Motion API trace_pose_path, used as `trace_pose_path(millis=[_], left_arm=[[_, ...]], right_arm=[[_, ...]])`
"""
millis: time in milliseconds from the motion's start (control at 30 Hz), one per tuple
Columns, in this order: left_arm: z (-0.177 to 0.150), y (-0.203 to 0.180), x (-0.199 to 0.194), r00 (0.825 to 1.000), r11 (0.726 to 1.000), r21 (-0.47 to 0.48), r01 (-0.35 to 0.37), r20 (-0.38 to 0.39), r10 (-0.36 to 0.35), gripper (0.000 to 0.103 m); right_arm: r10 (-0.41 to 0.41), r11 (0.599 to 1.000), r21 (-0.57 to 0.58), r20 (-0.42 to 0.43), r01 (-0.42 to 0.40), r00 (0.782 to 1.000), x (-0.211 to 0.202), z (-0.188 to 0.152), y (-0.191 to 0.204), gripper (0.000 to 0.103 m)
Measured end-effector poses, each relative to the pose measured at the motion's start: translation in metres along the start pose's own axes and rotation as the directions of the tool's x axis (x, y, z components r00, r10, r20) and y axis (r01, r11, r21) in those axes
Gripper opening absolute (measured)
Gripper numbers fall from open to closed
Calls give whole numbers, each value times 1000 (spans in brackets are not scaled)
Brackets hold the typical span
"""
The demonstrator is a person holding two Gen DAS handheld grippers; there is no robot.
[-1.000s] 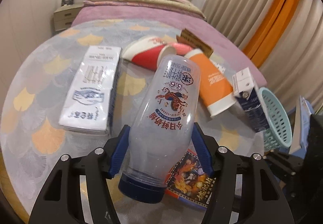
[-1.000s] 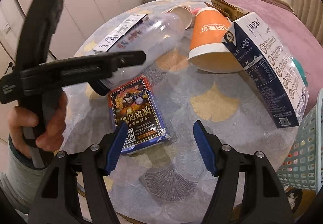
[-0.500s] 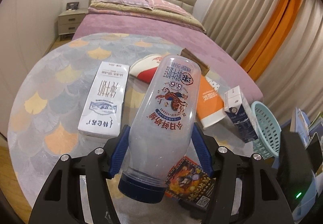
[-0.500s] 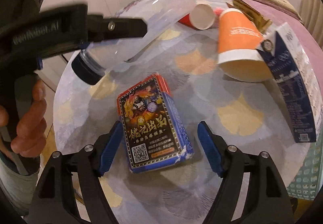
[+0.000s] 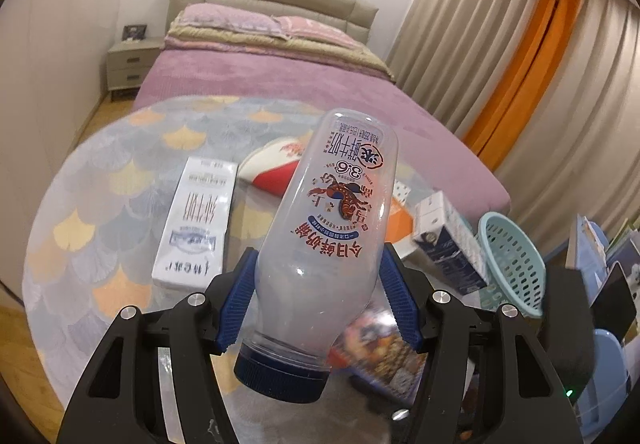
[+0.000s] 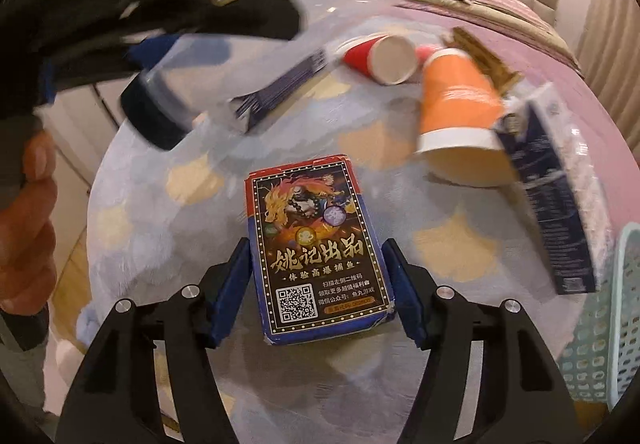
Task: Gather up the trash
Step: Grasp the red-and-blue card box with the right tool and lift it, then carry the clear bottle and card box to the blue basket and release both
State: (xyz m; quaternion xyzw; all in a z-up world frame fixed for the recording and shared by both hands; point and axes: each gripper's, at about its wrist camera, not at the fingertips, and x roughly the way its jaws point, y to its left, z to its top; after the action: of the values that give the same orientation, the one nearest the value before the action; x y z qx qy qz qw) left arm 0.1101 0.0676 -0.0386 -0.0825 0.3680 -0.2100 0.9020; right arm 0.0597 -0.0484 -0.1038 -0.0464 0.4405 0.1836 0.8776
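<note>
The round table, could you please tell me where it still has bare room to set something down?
Bare room lies on the table's left edge beside the white carton, and behind it towards the bed. It is crowded on the right, where the red cup, orange cup and blue carton cluster.

Black tool (image 6: 320,284) (blue pads (image 6: 230,284))

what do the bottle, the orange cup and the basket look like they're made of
Bottle: clear glossy plastic, by its see-through wall and highlights, with a dark blue ribbed cap, also probably plastic.
Orange cup: most likely paper, judging by the matte orange wall, white rim band and plain pale inside.
Basket: moulded teal plastic, going by its regular punched slots and smooth rim.
</note>
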Motion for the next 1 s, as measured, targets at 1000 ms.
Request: trace_pose_path(millis=[1000], left_arm=[[61, -192, 156, 964, 951, 171, 259, -108, -243, 59]], right_arm=[[-353, 828, 516, 174, 220, 919, -99, 37, -265, 62]])
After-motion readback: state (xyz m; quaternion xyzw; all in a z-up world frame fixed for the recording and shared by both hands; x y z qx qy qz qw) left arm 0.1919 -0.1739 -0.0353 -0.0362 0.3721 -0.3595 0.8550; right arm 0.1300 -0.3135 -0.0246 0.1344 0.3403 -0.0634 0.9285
